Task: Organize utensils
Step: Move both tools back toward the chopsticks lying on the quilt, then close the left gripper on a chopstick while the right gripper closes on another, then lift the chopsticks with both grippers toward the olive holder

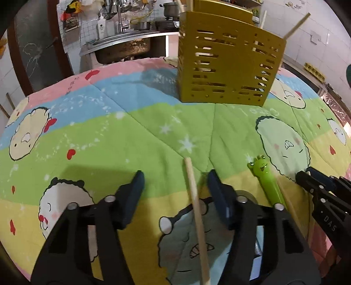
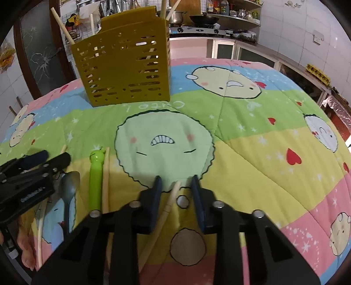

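Both grippers, left gripper [image 1: 175, 177] and right gripper [image 2: 176, 183], spread wide, each straddling a chopstick [image 1: 195, 208] to pinch it; yellow holder [image 1: 228, 65] waits far.

I'm in a home kitchen. Behind my table w/ its cartoon quilt [image 2: 252, 136] there's a steel sink [image 1: 122, 47] w/ a tap [image 1: 119, 17] and a soap bottle [image 1: 101, 26] beside it, white tiled walls, and a wire rack hung w/ ladles etc. In the right wrist view, past the table's far edge: a gas stove [image 2: 197, 30] w/ a wok [image 2: 204, 19] and a steel pot [image 2: 176, 17] on it, shelves of bottles & jars [image 2: 232, 9] above, cabinets under the counter. Egg trays [image 2: 318, 73] sit along the right-hand counter.
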Demonstrator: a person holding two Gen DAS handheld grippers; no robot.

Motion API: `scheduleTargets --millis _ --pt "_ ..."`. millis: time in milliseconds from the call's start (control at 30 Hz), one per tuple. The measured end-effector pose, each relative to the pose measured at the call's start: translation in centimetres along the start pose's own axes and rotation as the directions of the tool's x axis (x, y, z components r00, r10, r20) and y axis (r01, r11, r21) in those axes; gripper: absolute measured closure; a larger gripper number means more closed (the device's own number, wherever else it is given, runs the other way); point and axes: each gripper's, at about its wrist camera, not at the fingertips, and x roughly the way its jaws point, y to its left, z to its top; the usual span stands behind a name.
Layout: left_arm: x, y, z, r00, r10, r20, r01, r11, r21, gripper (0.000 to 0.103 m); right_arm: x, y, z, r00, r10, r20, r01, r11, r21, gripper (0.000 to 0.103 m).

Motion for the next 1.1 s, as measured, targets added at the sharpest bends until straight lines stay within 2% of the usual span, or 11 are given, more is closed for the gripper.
scheduleTargets --millis 67,233,500,700,967,1100 --pt "0.1 -0.2 0.1 1.000 -0.022 -0.008 0.021 1.000 -0.003 0.059 0.2 0.0 0.2 1.000 0.006 -0.003 -0.006 1.000 0.004 0.088" --pt "0.2 -0.1 0.4 0.999 -0.034 -0.015 0.034 0.999 -0.020 0.071 0.7 -0.1 0.9 1.000 0.022 -0.008 -0.022 0.999 0.032 0.092" --pt "0.6 -0.2 0.8 0.999 -0.030 -0.027 0.030 1.000 -0.010 0.081 1.2 0.9 1.9 1.000 0.003 0.006 -0.003 1.000 0.002 0.094" --pt "0.4 -0.2 0.7 0.999 -0.044 -0.016 0.044 0.999 -0.014 0.095 1.1 0.7 1.9 1.000 0.010 0.023 -0.010 1.000 0.004 0.095" --pt "0.1 -0.1 0.6 0.998 -0.057 -0.004 0.057 0.998 -0.022 0.097 0.6 0.3 2.1 0.998 0.025 0.059 -0.026 1.000 0.015 0.095" --pt "-0.7 0.0 0.8 0.998 -0.064 0.030 0.065 0.997 -0.033 0.097 -0.7 -0.1 2.4 0.993 0.021 0.118 -0.024 0.999 0.024 0.095"
